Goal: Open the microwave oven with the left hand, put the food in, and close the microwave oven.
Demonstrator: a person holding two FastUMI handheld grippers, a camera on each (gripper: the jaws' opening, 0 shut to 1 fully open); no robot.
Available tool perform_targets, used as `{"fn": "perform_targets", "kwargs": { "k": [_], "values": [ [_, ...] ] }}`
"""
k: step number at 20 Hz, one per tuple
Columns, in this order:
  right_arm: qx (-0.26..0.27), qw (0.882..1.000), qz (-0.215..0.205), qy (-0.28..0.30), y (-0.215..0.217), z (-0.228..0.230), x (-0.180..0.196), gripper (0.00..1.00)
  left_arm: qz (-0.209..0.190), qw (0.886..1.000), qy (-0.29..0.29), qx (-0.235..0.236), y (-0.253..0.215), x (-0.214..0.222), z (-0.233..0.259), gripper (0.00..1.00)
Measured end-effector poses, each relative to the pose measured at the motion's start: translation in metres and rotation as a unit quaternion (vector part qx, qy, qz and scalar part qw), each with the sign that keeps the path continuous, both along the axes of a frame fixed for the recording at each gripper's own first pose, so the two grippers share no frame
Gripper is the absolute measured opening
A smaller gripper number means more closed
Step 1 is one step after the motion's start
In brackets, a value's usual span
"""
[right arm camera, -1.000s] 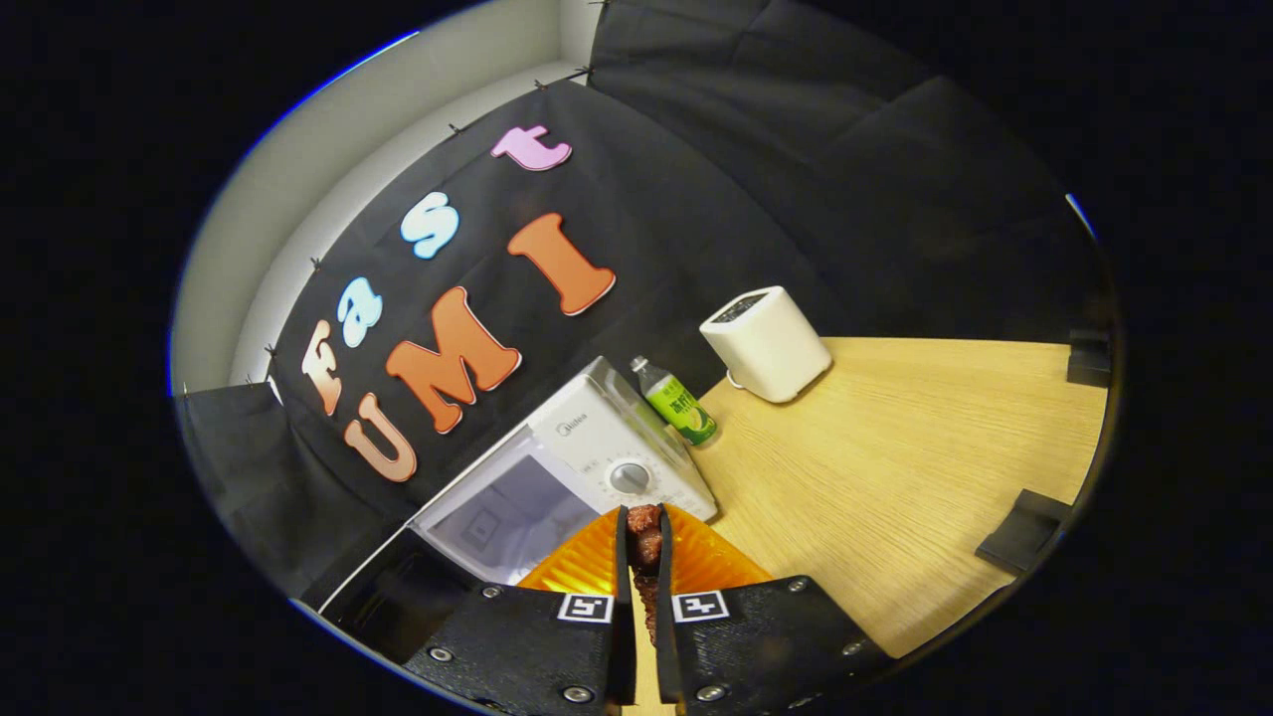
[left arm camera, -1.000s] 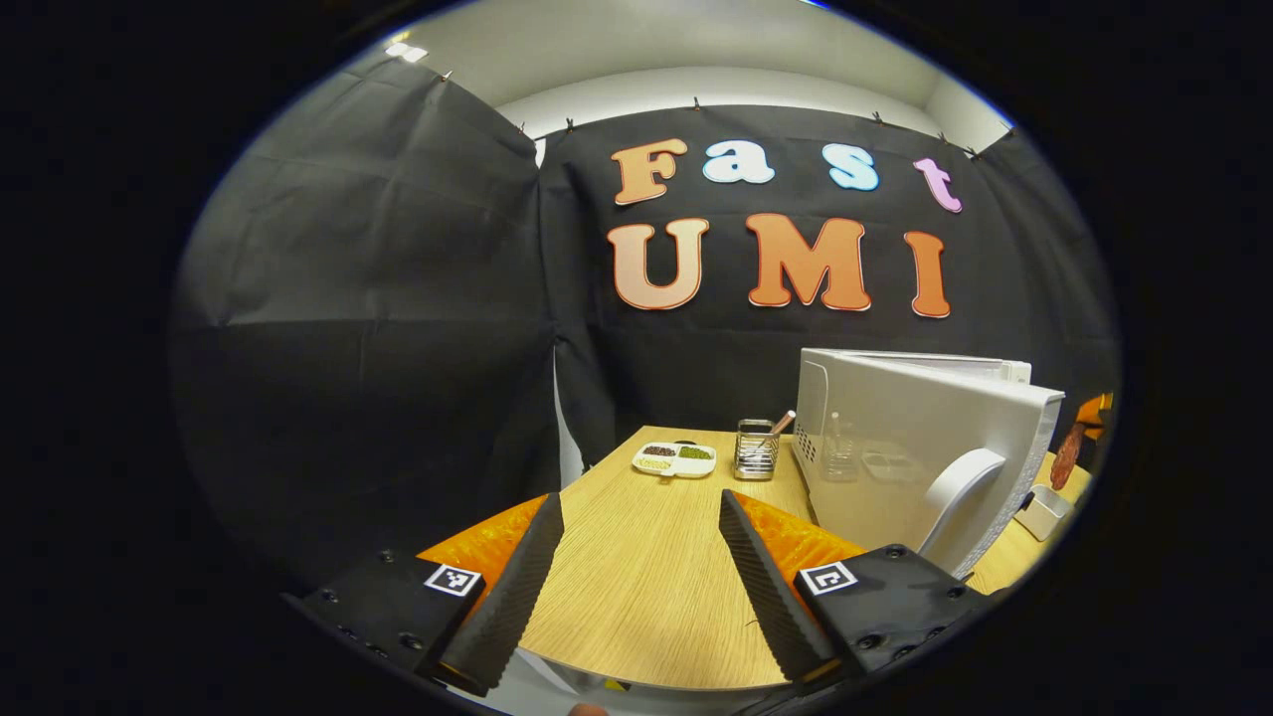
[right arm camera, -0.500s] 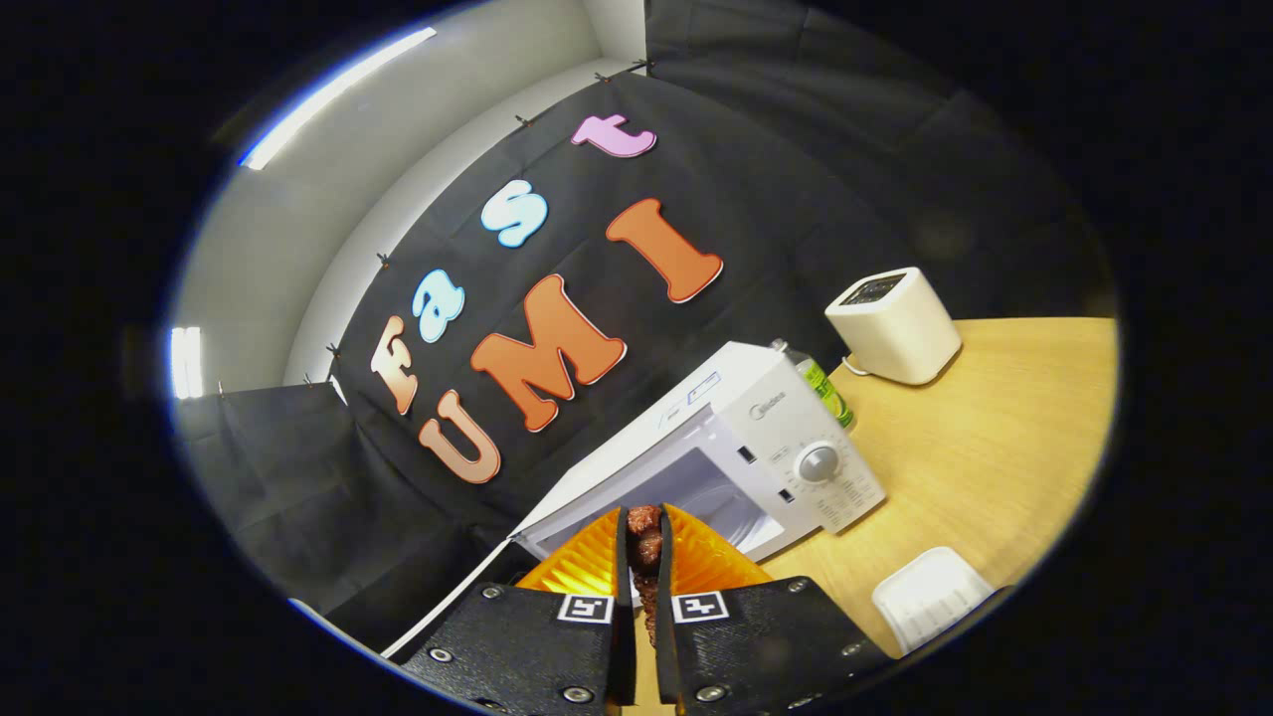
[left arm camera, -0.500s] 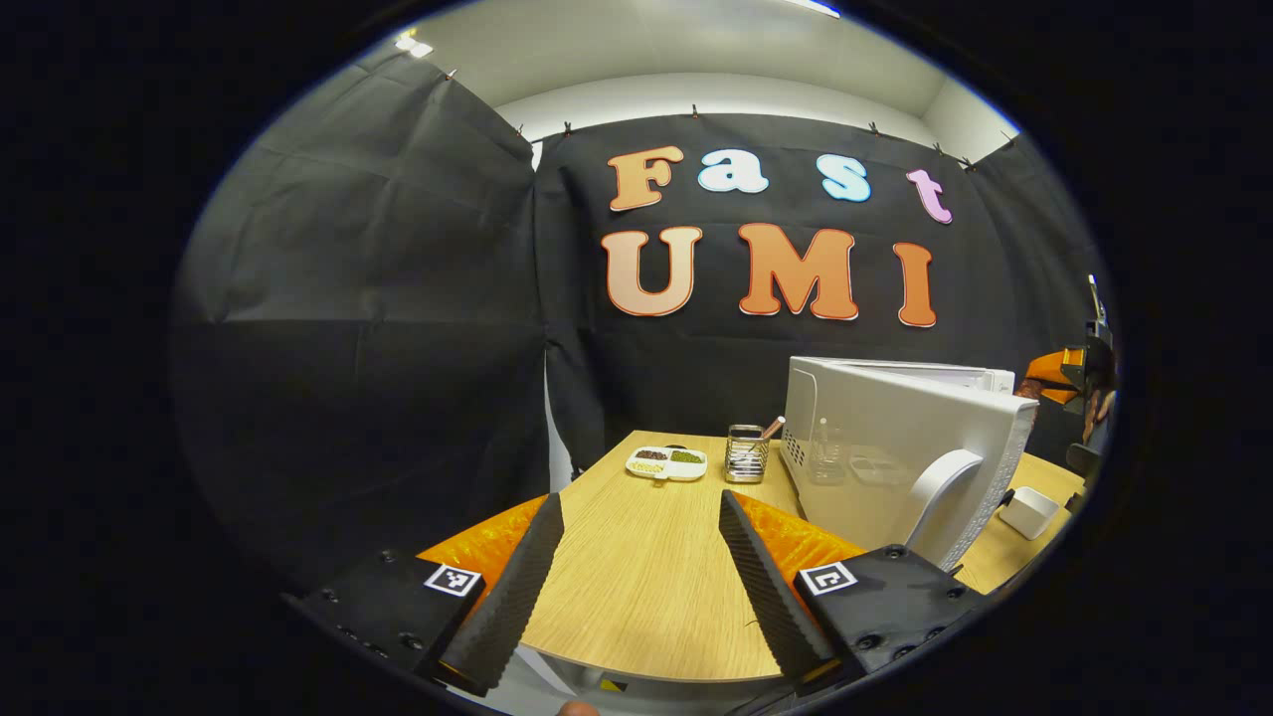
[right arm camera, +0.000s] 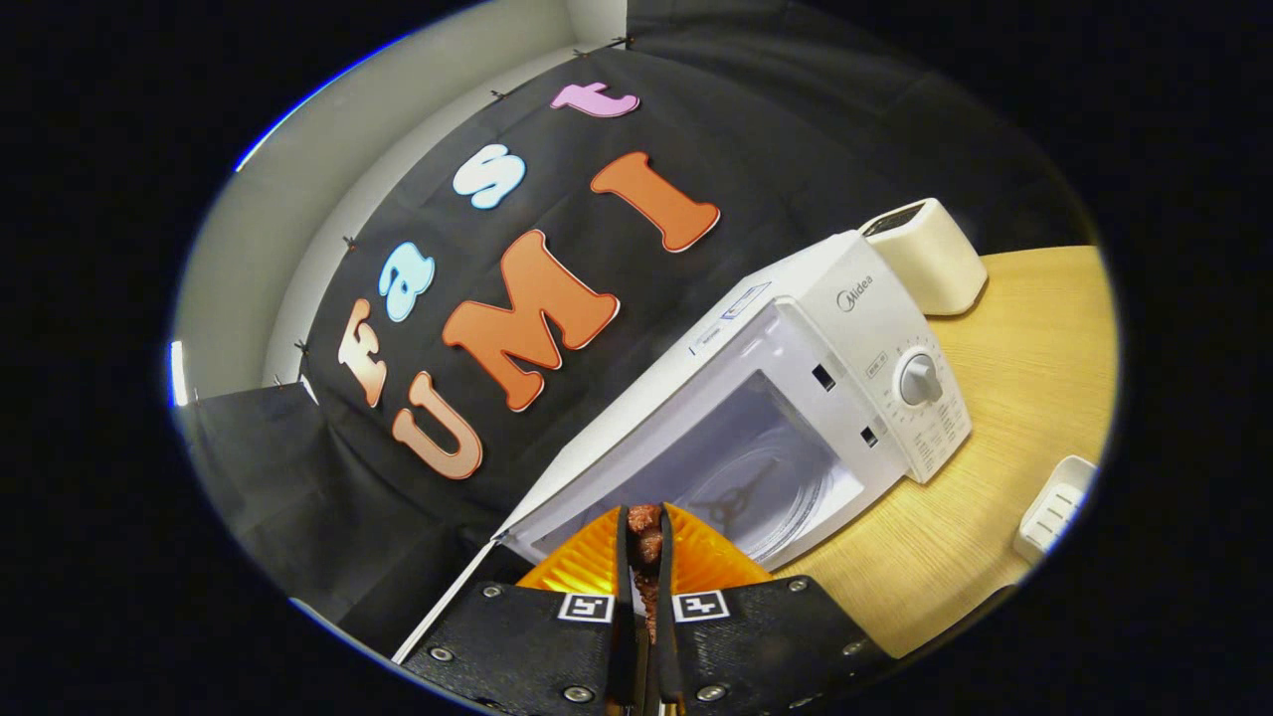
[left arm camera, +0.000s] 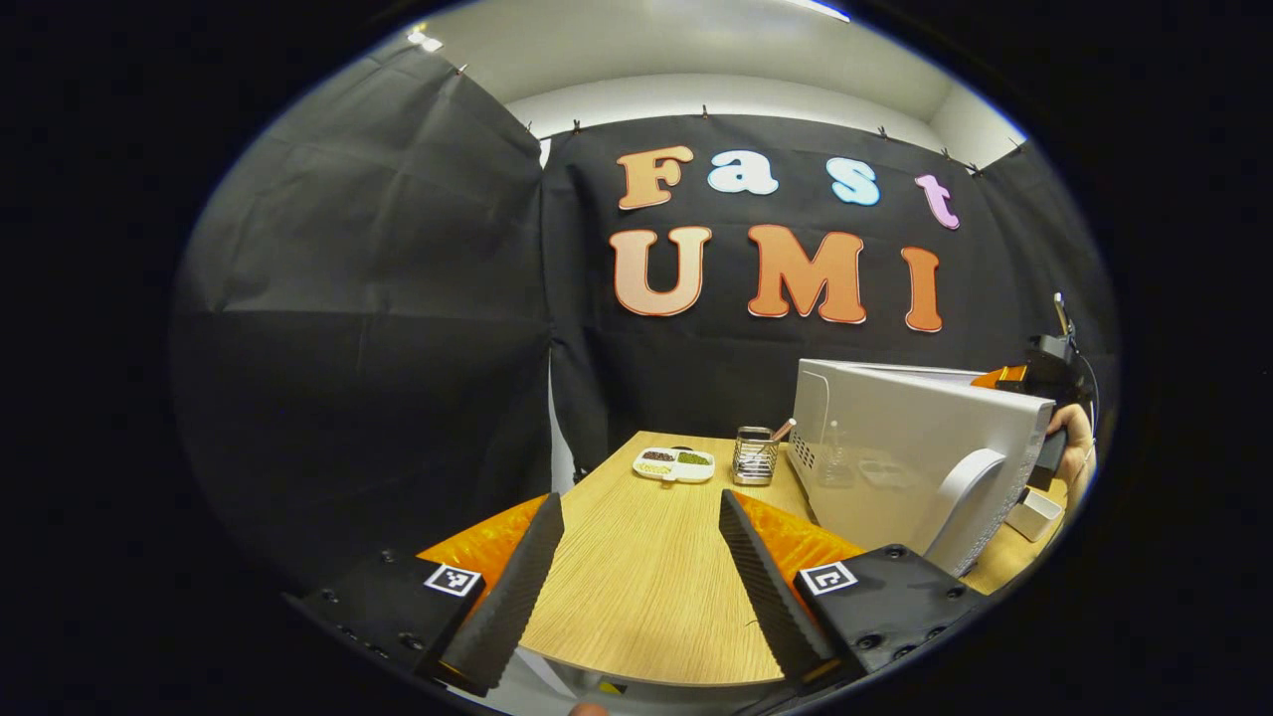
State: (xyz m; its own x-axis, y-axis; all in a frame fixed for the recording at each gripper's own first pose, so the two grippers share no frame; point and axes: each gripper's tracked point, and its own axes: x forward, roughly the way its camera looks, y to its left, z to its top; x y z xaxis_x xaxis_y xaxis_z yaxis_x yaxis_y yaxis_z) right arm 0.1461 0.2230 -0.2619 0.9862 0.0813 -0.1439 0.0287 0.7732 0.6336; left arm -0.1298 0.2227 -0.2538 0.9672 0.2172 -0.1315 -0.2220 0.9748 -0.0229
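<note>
- Food point(right arm camera: 645, 542): dark reddish-brown piece, clamped between the two fingers of the right gripper point(right arm camera: 644, 527); fingers pressed together on it, the piece showing in the narrow slot between them and at their tips. In the right gripper view it sits just in front of the open cavity, not inside it.
- Microwave oven point(right arm camera: 796, 398): white, standing on the wooden table point(right arm camera: 995, 418). Cavity open, with the glass turntable point(right arm camera: 766, 497) visible on its floor. Control panel with a round knob point(right arm camera: 917, 379) to the right of the cavity.
- Microwave door point(left arm camera: 915, 447): swung open, seen from its outer face in the left gripper view, with a curved white handle point(left arm camera: 960, 497) near its free edge. It stands to the right of the left gripper, apart from its fingers.
- Left gripper point(left arm camera: 636, 577): fingers spread wide apart, holding nothing, over the near edge of the table.
- Right-hand device, seen from the left gripper view: a hand point(left arm camera: 1069, 452) beyond the door's far edge.
- Divided dish point(left arm camera: 674, 463): white, with small portions of dark, green and pale contents, at the far end of the table.
- Metal holder point(left arm camera: 754, 455): just right of the dish, beside the microwave's side wall.
- White appliance point(right arm camera: 925, 261): behind the microwave.
- Small white tray point(right arm camera: 1052, 507): on the table in front of the control panel.
</note>
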Motion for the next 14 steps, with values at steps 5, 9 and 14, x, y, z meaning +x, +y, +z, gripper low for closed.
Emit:
{"fn": "perform_targets", "kwargs": {
  "k": [5, 9, 14],
  "values": [
    [0.030, 0.999, -0.038, -0.010, 0.003, -0.023, 0.054, 0.07, -0.004, 1.000, 0.001, -0.014, 0.007, 0.015, -0.005, 0.98],
    [0.042, 0.997, -0.069, -0.011, 0.000, -0.053, 0.092, 0.07, 0.010, 1.000, 0.018, -0.019, 0.020, 0.022, -0.019, 0.98],
    [0.041, 0.996, -0.084, 0.007, 0.002, -0.082, 0.113, 0.07, 0.022, 0.999, 0.035, -0.021, 0.031, 0.028, -0.031, 1.00]
  ]
}}
